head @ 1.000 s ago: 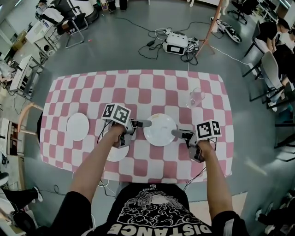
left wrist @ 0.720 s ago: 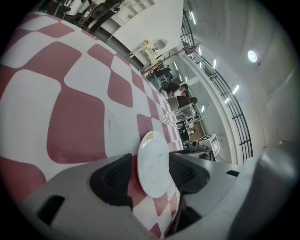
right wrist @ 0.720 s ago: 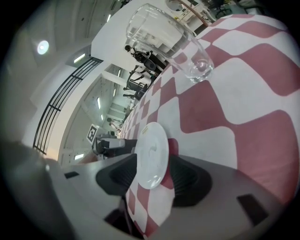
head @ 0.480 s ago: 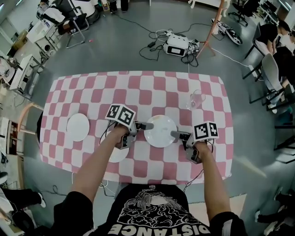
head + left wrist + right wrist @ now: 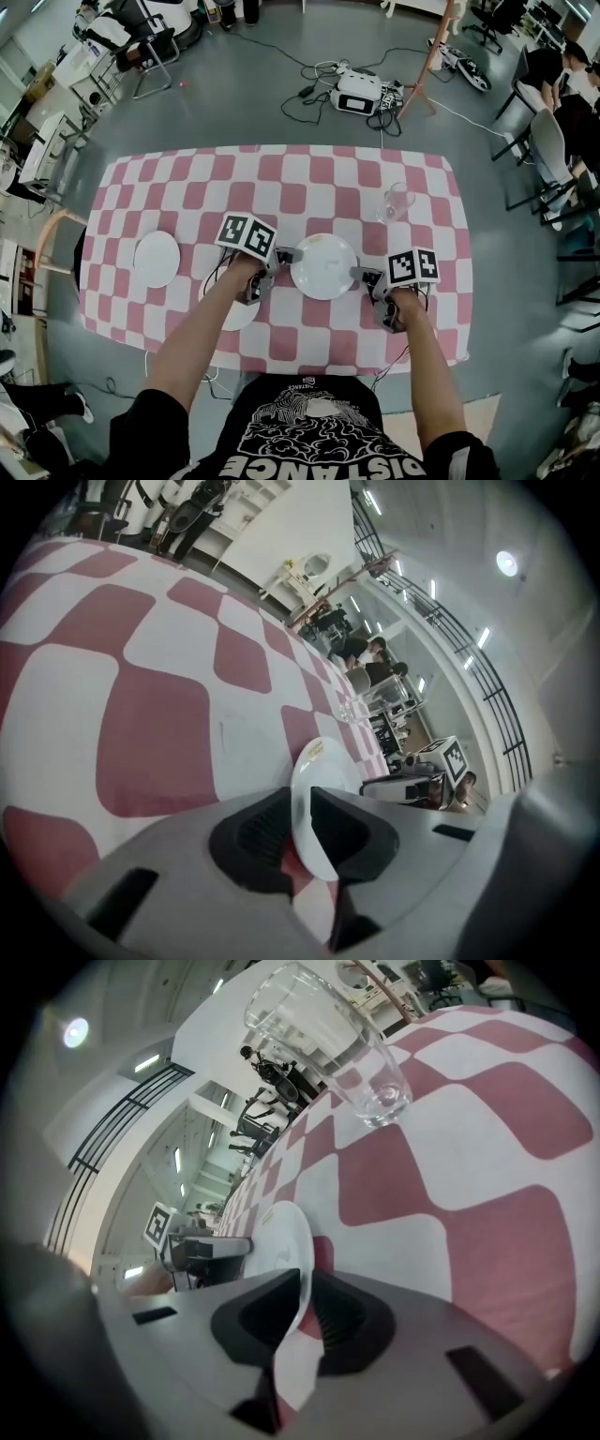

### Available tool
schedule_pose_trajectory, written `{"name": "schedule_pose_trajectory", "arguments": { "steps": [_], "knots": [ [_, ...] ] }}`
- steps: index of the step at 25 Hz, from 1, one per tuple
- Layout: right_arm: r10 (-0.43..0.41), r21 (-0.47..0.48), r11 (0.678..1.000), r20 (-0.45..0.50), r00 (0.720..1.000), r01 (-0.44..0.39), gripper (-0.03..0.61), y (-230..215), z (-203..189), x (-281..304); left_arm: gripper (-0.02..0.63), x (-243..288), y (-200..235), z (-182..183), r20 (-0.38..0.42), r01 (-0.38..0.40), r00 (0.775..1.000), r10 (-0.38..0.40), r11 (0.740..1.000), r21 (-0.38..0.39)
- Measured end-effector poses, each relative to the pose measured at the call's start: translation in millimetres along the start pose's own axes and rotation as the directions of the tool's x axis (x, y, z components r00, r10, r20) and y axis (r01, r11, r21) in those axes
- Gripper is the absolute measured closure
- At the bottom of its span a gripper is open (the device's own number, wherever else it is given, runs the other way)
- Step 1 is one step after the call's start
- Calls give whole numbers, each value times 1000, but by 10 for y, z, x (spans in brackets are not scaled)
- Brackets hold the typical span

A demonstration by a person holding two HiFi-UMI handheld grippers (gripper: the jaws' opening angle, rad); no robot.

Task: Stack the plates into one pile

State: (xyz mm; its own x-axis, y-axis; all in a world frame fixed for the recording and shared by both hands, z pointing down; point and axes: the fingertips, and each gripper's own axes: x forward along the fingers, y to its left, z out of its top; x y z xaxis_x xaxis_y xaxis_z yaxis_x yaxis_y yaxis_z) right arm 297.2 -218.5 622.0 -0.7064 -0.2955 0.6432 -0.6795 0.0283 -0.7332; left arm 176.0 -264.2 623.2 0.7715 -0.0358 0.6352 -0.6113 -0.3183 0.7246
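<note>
- Overhead, in the head view, a table under a pink-and-white checked cloth carries three white plates and a glass.
- The middle plate lies between the two grippers. The left gripper is at its left rim and the right gripper at its right rim.
- The left plate lies well apart, toward the table's left side.
- The near plate lies by the front edge, partly hidden under the left forearm.
- The glass stands upright beyond the right gripper, apart from the middle plate.
- Whether the middle plate is clear of the cloth cannot be told from above.
- In the left gripper view, the left gripper has just been closing. Its dark pads are clamped on the middle plate's rim, one on each face.
- The right gripper shows at the plate's far rim, with the glass further back.
- In the right gripper view, the right gripper has likewise just been closing. It pinches the middle plate's rim between its pads.
- The left gripper is at the opposite rim.
- The glass stands on the cloth up ahead, well clear of the plate.
</note>
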Motion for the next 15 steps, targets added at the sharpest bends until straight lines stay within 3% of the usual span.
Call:
{"name": "schedule_pose_trajectory", "arguments": {
  "steps": [2, 15],
  "knots": [
    [0, 4, 1000, 0, 1000, 0, 534, -3, 0, -1, 566, -7, 17, 7, 4, -20, 1000, 20, 1000, 8],
    [16, -11, 1000, 23, 1000, -16, 541, 178, 75, -37, 569, -204, -50, 21, 45, -20, 999, 19, 1000, 11]
  ]
}}
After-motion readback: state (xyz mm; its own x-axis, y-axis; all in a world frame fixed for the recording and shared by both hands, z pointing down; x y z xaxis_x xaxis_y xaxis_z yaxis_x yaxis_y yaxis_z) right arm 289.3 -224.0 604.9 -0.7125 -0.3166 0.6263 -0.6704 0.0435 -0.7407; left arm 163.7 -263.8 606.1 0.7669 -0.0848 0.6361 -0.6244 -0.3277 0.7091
